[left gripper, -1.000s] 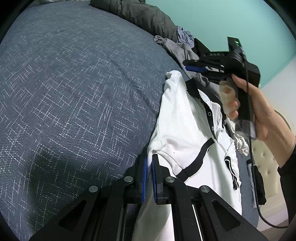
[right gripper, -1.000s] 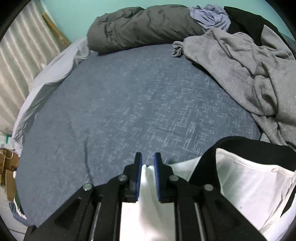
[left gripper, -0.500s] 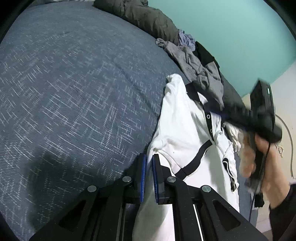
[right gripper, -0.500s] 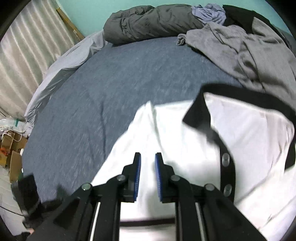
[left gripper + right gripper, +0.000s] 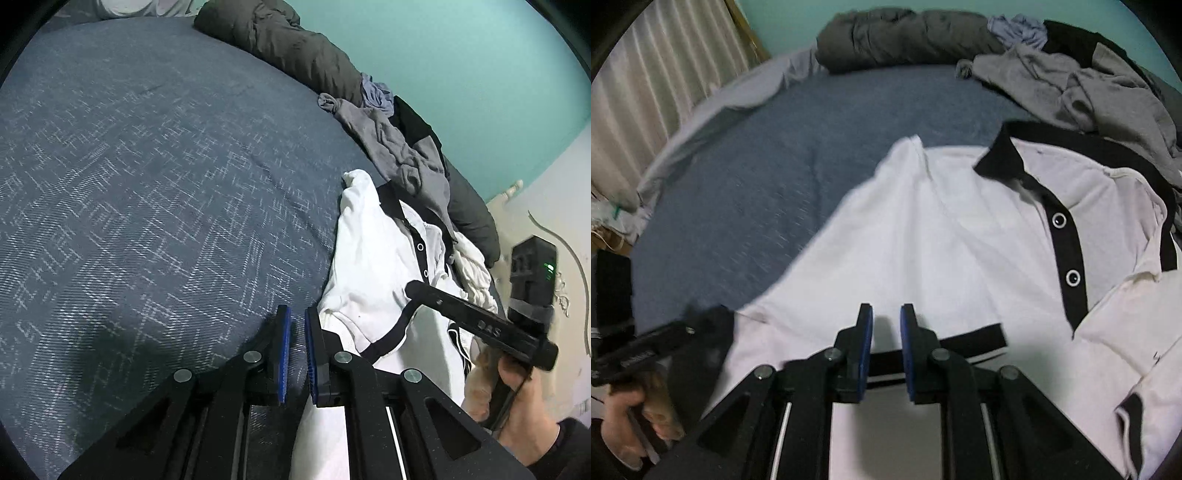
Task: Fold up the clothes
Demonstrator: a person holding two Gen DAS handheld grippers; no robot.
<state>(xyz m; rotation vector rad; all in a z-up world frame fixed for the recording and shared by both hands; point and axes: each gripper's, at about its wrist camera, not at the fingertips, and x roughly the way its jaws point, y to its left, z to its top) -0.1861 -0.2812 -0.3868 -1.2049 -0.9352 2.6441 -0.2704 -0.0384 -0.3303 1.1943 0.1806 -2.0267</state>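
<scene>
A white polo shirt point(image 5: 369, 258) with black collar and placket lies face up on the blue bedspread point(image 5: 147, 184), along its right side. My left gripper point(image 5: 297, 332) sits low at the shirt's left sleeve edge, open by a narrow gap with only bedspread showing between its pads. In the right wrist view the shirt point(image 5: 942, 240) fills the middle. My right gripper point(image 5: 886, 332) hovers over the shirt's chest above a black stripe, open a little, nothing between its fingers. The right gripper point(image 5: 413, 288) also shows in the left wrist view, held by a hand point(image 5: 517, 413).
A crumpled grey garment point(image 5: 1089, 85), a black one and a lilac one are piled at the bed's far right. A rolled dark grey duvet point(image 5: 905, 37) lies along the teal wall. Curtains point(image 5: 646, 92) hang at the left. The left gripper point(image 5: 701, 325) appears blurred at lower left.
The right gripper let go of the shirt's shoulder and drew back over the chest. The left gripper's pads parted slightly and the sleeve edge now lies beside them.
</scene>
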